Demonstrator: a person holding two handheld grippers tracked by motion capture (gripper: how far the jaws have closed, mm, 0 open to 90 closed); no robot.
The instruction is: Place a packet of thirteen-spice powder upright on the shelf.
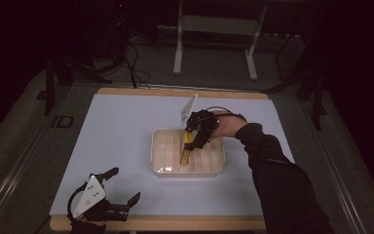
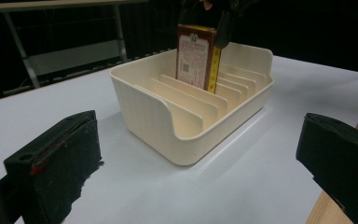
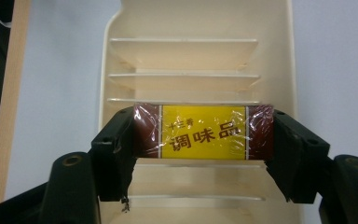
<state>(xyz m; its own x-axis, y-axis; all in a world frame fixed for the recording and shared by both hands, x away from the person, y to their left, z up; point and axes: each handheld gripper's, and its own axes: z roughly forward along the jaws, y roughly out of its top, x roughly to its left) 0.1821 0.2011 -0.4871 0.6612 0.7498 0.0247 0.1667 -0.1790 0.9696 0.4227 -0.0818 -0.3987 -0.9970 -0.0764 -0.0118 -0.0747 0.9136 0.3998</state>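
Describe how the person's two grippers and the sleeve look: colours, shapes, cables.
Both grippers are black, each with two blocky jaws. The left gripper carries a grey three-cornered plate on top; the right gripper has one too, with a black cable looping behind. The person's right arm wears a dark long sleeve.

On the yellow top panel of the wrapped box (image 3: 203,131), "调味品" is printed in large brown characters, with "十三香" in smaller characters above. A QR-like code is seen on its broad face, unreadable.
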